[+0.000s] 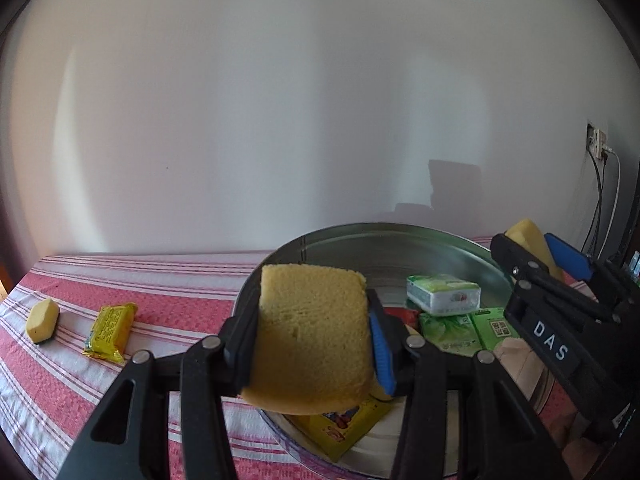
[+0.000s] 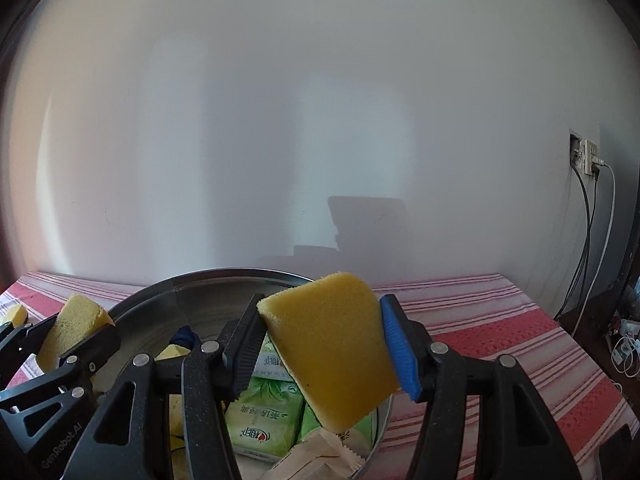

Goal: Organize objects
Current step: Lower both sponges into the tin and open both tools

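Left hand-held gripper (image 1: 312, 340): pointed forward and a little downward over the near rim of the metal tray (image 1: 332, 240); jaws clamped on the two sides of a pale yellow sponge (image 1: 312, 336), which stands upright between them, above the tray's 7 o'clock edge.

Right hand-held gripper (image 2: 326, 354): same forward, slightly lowered pose, over the tray's 4 o'clock side; jaws clamped on a deeper yellow sponge (image 2: 334, 356), tilted with its top leaning toward 1 o'clock. In the left wrist view it enters from 3 o'clock, side-on, with "DAS" lettered on its body.

Worktop (image 1: 160, 280): red-and-white striped cloth, set against a plain white wall.

Count, sponges: three in view. Two held, one per gripper; one small yellow sponge with a dark underside (image 1: 42, 320) lying on the cloth at 9 o'clock, well apart from the tray.

Count, yellow packets: two. One (image 1: 110, 332) on the cloth just beside the small sponge; one (image 1: 340, 428) inside the tray at its near edge, partly under the held sponge.

Count, green tissue packs (image 1: 444, 294): at least three in the tray, one stacked on the others.

Beige wrapped item (image 2: 316, 456): one, at the tray's near side.
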Demonstrator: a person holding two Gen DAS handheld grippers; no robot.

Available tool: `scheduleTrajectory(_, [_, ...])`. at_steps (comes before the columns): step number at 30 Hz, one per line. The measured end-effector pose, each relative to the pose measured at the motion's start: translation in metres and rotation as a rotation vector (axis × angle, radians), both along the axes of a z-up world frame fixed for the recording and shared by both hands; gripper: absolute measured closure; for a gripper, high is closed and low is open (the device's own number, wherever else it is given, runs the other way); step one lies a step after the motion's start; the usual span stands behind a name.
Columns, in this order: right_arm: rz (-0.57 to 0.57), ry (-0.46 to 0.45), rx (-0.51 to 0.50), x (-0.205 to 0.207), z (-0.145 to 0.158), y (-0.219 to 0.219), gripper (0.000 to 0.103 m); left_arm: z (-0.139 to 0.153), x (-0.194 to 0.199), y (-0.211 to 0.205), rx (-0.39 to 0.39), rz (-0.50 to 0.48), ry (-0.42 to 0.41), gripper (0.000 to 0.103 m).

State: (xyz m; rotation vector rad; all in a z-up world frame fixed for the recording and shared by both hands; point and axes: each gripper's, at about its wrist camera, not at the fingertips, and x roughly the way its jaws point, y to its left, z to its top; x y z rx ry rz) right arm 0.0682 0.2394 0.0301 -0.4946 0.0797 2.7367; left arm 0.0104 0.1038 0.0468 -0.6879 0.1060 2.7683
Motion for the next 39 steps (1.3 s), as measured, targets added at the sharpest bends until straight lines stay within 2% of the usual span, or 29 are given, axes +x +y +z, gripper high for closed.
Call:
scheduleTrajectory(9, [0.024, -0.065, -0.051, -0.004, -0.008, 0.008, 0.043, -0.008, -0.013, 0.009, -0.038, 0.022, -0.027, 0.056])
scheduleTrajectory(15, [0.05, -0.105, -0.067, -0.007, -0.01, 0.008, 0.043, -0.01, -0.005, 0.021, -0.063, 0.023, -0.039, 0.056])
scheduleTrajectory(18, [0.095, -0.13, -0.1, -0.011, -0.013, 0.008, 0.041, -0.01, -0.004, 0.021, -0.073, 0.031, -0.048, 0.054])
scheduleTrajectory(19, [0.124, -0.132, -0.12, -0.012, -0.014, 0.008, 0.037, -0.01, -0.004, 0.021, -0.071, 0.029, -0.046, 0.053])
scheduleTrajectory(21, [0.104, -0.133, -0.114, -0.01, -0.012, 0.009, 0.035, -0.007, -0.001, 0.018, -0.065, 0.028, -0.035, 0.047])
scheduleTrajectory(23, [0.07, -0.101, -0.096, -0.005, -0.009, 0.013, 0.028, -0.003, 0.0, 0.014, -0.055, 0.05, -0.019, 0.025])
scheduleTrajectory(24, [0.054, -0.081, -0.101, -0.002, -0.008, 0.015, 0.025, -0.002, 0.0, 0.011, -0.045, 0.068, -0.009, 0.02])
scheduleTrajectory(25, [0.041, -0.06, -0.119, 0.001, -0.007, 0.02, 0.02, -0.001, -0.001, 0.008, -0.032, 0.085, 0.0, 0.006])
scheduleTrajectory(26, [0.037, -0.046, -0.14, 0.004, -0.007, 0.023, 0.017, 0.0, 0.0, 0.005, -0.016, 0.098, 0.006, 0.001])
scheduleTrajectory(28, [0.054, -0.023, -0.213, 0.007, -0.008, 0.033, 0.009, 0.001, -0.001, 0.001, 0.018, 0.091, 0.001, 0.0])
scheduleTrajectory(30, [0.064, -0.015, -0.253, 0.008, -0.01, 0.038, 0.008, 0.001, -0.002, 0.002, 0.023, 0.082, -0.008, 0.0])
scheduleTrajectory(34, [0.06, 0.011, -0.258, 0.013, -0.008, 0.041, 0.008, 0.002, 0.003, 0.004, 0.001, 0.081, 0.011, 0.0])
scheduleTrajectory(39, [0.036, 0.132, -0.267, 0.033, 0.002, 0.044, 0.006, 0.004, 0.007, 0.0, 0.007, 0.085, 0.022, 0.0])
